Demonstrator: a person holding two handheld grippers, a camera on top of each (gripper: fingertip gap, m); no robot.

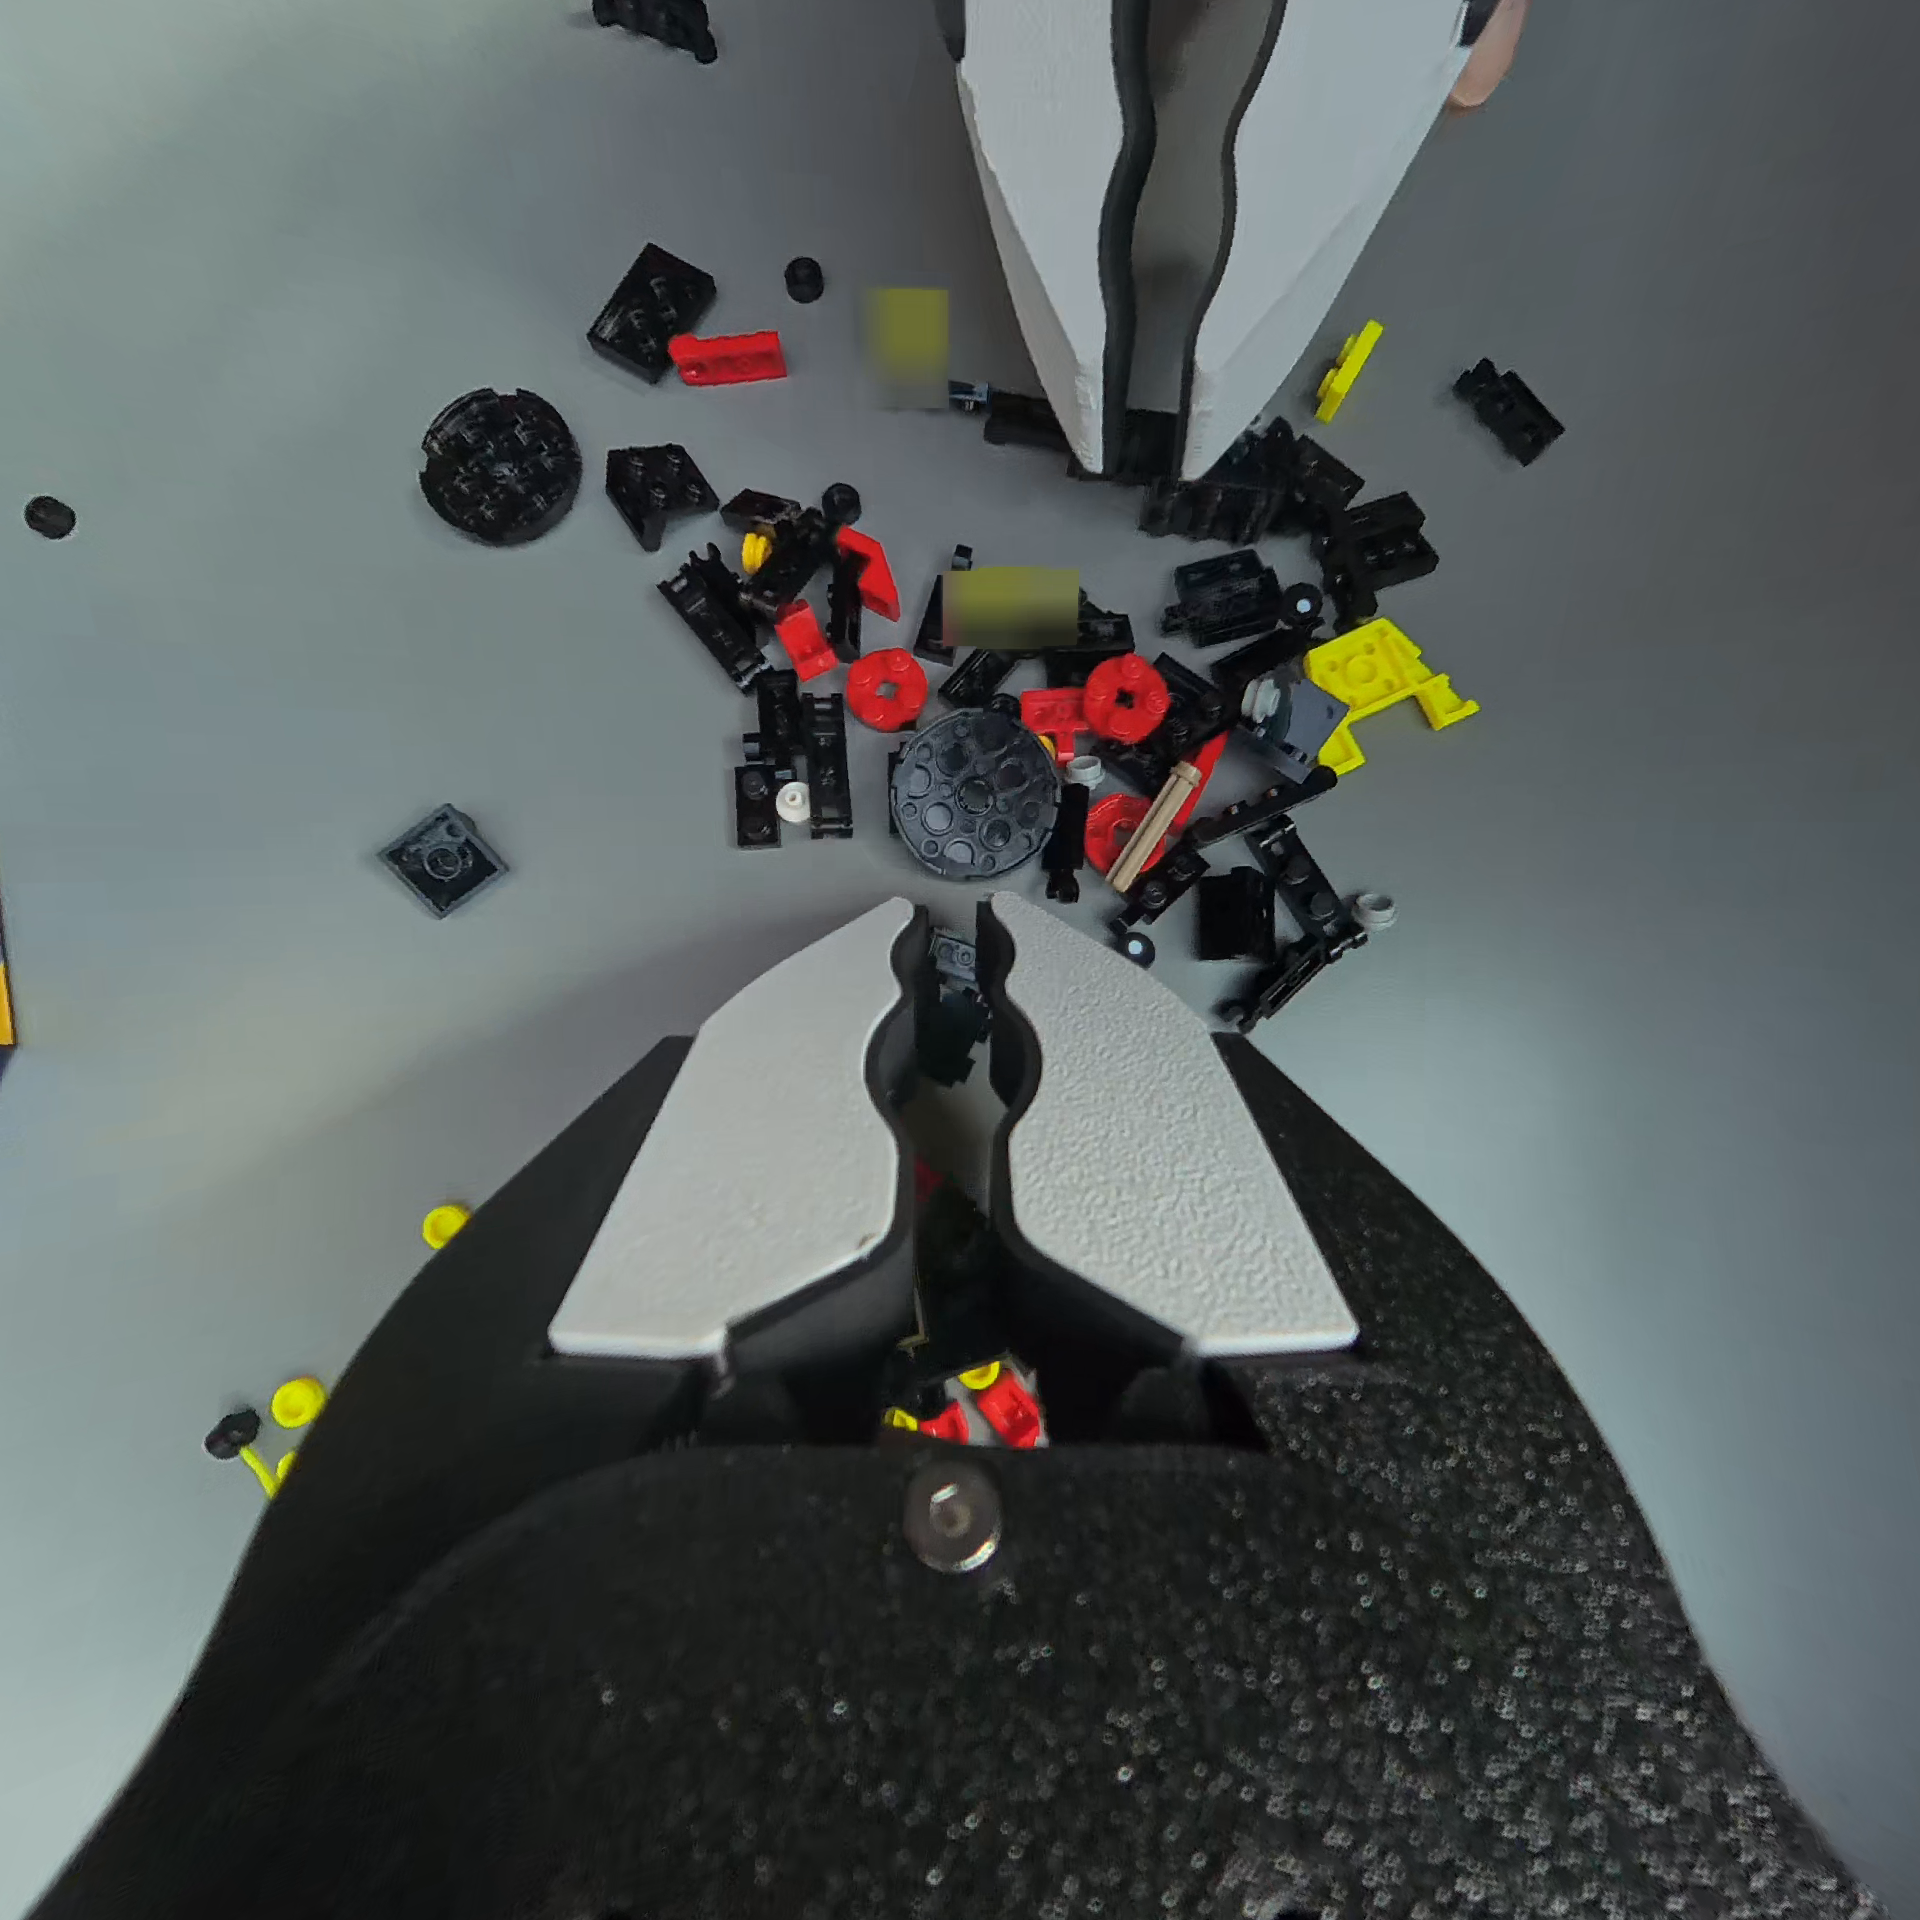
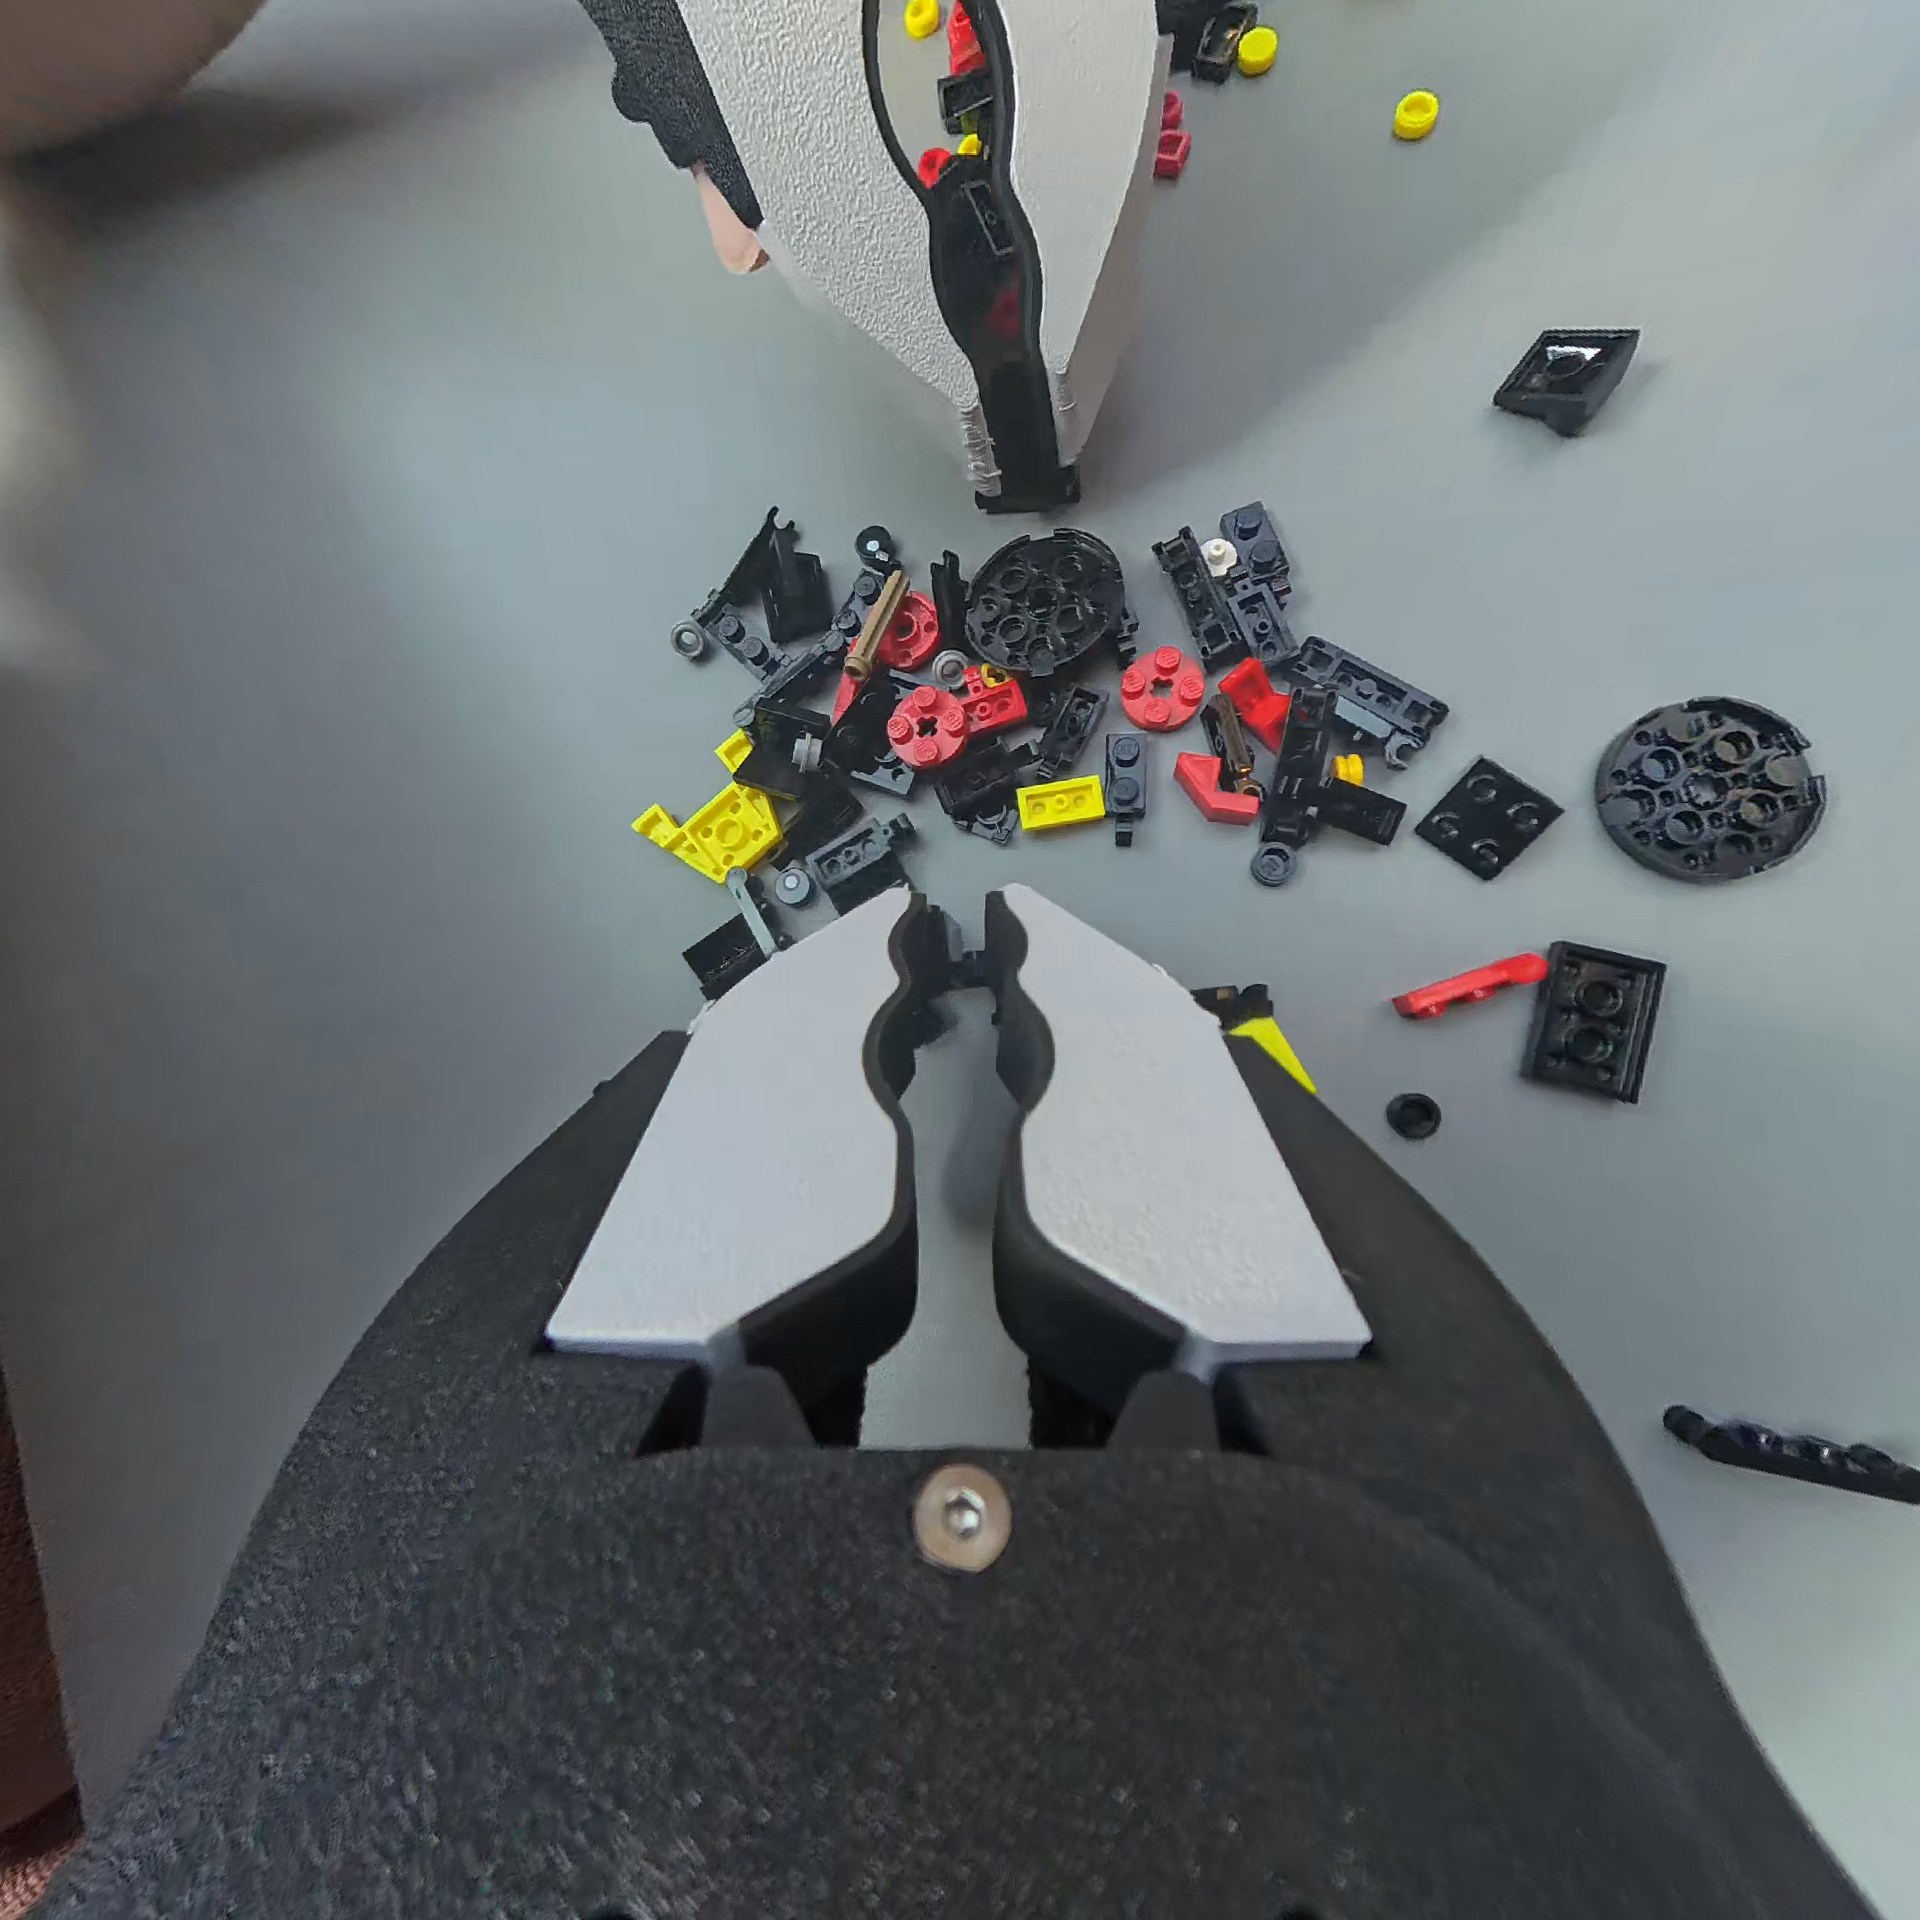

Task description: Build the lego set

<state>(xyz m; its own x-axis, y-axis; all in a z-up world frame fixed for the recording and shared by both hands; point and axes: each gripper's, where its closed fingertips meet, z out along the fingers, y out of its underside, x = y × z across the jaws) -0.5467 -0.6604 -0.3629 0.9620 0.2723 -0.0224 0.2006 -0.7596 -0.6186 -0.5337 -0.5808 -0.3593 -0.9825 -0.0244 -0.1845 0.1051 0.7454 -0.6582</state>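
Note:
A pile of loose black, red and yellow lego pieces [image 1: 1039, 707] lies on the grey table; it also shows in the right wrist view [image 2: 1039, 717]. In it are a black round plate [image 1: 975, 795] [image 2: 1044, 603], red round plates [image 1: 885, 686] and a yellow bracket [image 1: 1371, 665] [image 2: 717, 826]. My left gripper [image 1: 951, 925] [image 2: 1023, 488] is shut on a black lego piece [image 1: 951, 997] at the pile's near edge. My right gripper [image 2: 951, 914] [image 1: 1138, 457] faces it across the pile, shut on a small black lego piece [image 2: 951, 961] [image 1: 1143, 436].
A second black round plate [image 1: 499, 464] [image 2: 1709, 790], a red plate [image 1: 727, 356] [image 2: 1465, 985], a black plate [image 1: 649, 312] [image 2: 1595, 1018] and a dark slope piece [image 1: 442, 860] [image 2: 1569, 379] lie apart. Yellow studs [image 1: 445, 1224] [image 2: 1415, 114] sit beside the left gripper. A person's finger [image 1: 1481, 73] shows. The tips of one gripper are about 9 cm away from the tips of the other. The yellow bracket [image 1: 1371, 665] sits 5 cm or so from the ends of my right fingers. The right camera catches it too, in the right wrist view [image 2: 726, 843].

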